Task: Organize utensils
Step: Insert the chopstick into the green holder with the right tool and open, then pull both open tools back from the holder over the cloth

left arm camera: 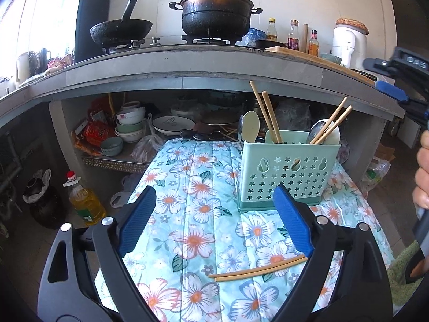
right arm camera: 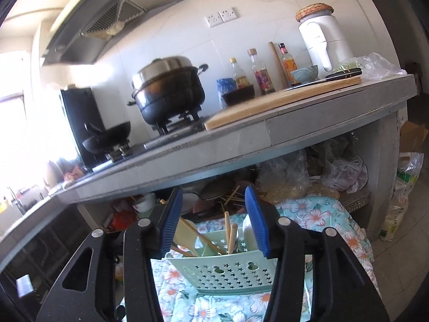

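**A:** Chopsticks (left arm camera: 257, 269), one loose pair, lie flat on the floral cloth (left arm camera: 187, 187), on the near side of the green utensil caddy (left arm camera: 287, 169). Why only those two?

**B:** I'd guess they are the last to sort. Other chopsticks (left arm camera: 268, 118) already stand upright in the caddy with the spoons (left arm camera: 250, 128), handles down so the compartments keep them from tipping.

**A:** And the left gripper (left arm camera: 214, 220)?

**B:** Spread wide, nothing between its fingers. It hangs just before the caddy, over the cloth, with the loose pair beneath its right finger; a likely line-up for picking them up.

**A:** The right gripper (right arm camera: 214, 222)?

**B:** Also parted and empty, not pinching anything. It sits above the caddy's top edge (right arm camera: 222, 255), looking down at the upright handles, which suits a drop into the compartments.
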Motion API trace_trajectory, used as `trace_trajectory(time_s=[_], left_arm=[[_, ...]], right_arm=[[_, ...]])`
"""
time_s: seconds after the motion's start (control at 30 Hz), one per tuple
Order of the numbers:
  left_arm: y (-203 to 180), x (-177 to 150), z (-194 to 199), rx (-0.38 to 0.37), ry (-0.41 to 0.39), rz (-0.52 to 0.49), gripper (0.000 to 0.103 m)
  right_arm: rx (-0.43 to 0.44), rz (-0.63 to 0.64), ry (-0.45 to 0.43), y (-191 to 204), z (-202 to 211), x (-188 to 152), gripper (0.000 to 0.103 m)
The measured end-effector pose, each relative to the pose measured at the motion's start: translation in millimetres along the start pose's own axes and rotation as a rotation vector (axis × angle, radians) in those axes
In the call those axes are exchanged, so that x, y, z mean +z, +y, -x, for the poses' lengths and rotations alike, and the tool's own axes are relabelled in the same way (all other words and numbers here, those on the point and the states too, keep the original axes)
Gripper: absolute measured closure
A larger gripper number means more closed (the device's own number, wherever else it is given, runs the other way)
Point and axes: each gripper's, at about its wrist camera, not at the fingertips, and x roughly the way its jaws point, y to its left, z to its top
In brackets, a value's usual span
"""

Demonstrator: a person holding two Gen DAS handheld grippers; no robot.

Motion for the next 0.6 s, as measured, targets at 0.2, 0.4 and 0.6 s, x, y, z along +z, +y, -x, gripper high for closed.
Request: trace_trajectory(time_s=[0.2, 0.4, 0.6], left_arm=[[-3, 1, 3, -0.011, 0.002, 0.028, 0.014], [-6, 2, 6, -0.002, 0.002, 0.04, 0.013], [-17, 0, 0, -0.011, 0.038, -0.009, 0.013]], right_arm=[[0.01, -0.024, 0.005, -5, 15, -3, 0.035], [0.004, -0.049, 0.008, -16, 31, -10, 0.029], [-0.034, -0.076, 0.07, -32, 37, -31, 0.024]])
